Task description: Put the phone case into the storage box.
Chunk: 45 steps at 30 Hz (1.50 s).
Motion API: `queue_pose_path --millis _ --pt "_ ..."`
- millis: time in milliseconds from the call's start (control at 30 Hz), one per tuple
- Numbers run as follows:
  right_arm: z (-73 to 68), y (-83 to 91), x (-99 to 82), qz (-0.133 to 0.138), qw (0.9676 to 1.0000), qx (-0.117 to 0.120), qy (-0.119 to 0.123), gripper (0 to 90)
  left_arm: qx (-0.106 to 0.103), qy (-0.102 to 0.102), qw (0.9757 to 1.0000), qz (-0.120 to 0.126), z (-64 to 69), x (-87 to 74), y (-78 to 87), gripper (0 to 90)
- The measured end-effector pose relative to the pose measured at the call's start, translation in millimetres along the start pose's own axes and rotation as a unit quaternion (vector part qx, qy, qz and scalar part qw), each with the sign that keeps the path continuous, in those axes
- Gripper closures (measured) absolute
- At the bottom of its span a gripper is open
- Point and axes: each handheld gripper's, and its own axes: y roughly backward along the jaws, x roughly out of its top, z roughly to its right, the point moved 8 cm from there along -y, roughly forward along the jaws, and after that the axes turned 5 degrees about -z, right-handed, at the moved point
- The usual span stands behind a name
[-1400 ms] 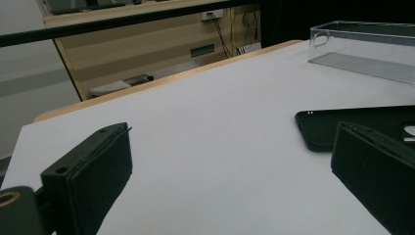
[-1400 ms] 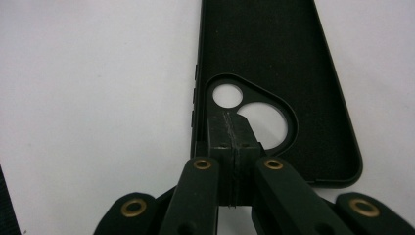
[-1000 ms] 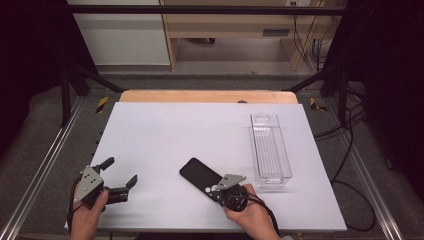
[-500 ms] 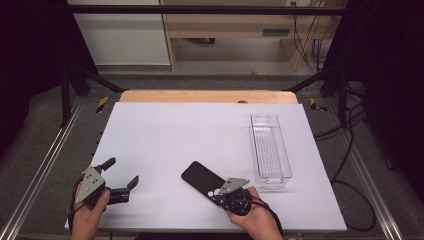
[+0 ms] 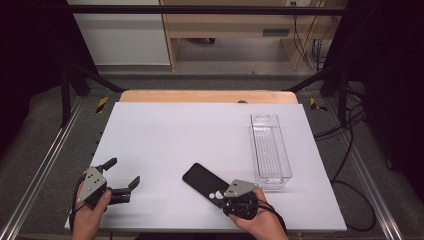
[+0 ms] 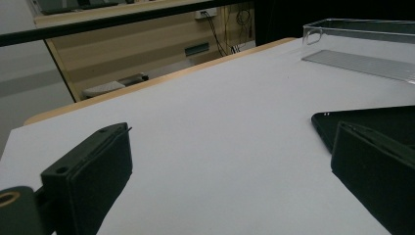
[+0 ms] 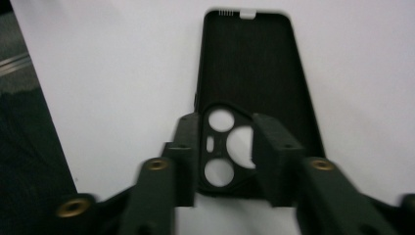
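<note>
High view: the right hand [image 5: 257, 216] rests at the near edge of the white table [image 5: 190, 135], its right gripper [image 5: 220, 195] pointing far-left over the black phone case [image 5: 202, 180], which lies flat near the centre. Its jaws have just been opening and straddle the case's camera end, pads seemingly not pressing. The left gripper [image 5: 124, 172], near left, sits apart and empty. A clear tray [image 5: 270, 145] stands right.

The white table [image 5: 200, 130] is evenly lit from above, while the surroundings are left in deep darkness and only faint shadows are cast. In the right gripper view, motion blur is seen on the black jaws and the black phone case [image 7: 249, 73]. In the left gripper view, the near jaws are rendered soft and dim.
</note>
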Motion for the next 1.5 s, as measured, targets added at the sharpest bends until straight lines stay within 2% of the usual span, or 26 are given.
queue_pose_path --millis 67,133,233,333,667,1033,1500 --pt "0.7 2.0 2.5 0.010 0.9999 -0.005 -0.004 42.6 0.001 0.000 1.0000 0.001 0.0 0.4 0.1 2.0" --pt "4.9 -0.5 2.1 0.004 0.9996 -0.021 -0.018 29.5 0.001 0.002 1.0000 0.004 0.4 1.4 0.4 2.0" --pt "10.8 -4.7 -1.4 -0.013 0.9985 -0.031 -0.044 16.2 0.000 0.001 1.0000 0.003 0.9 1.3 0.0 1.9" --pt "14.9 -6.2 -3.5 -0.013 0.9976 -0.038 -0.057 7.8 -0.002 0.001 1.0000 0.002 1.4 1.0 -0.8 2.0" --pt "14.3 -13.9 -7.8 -0.025 0.9974 -0.024 -0.063 6.0 -0.004 0.000 1.0000 0.002 2.3 1.3 -1.6 2.0" --pt "16.0 -23.0 -10.8 -0.041 0.9966 -0.028 -0.066 6.0 -0.004 -0.001 1.0000 0.003 1.9 1.7 -1.9 2.0" --pt "17.0 -33.6 -5.8 -0.041 0.9963 -0.022 -0.072 5.9 -0.007 -0.004 1.0000 0.000 4.3 2.0 -3.8 1.9"
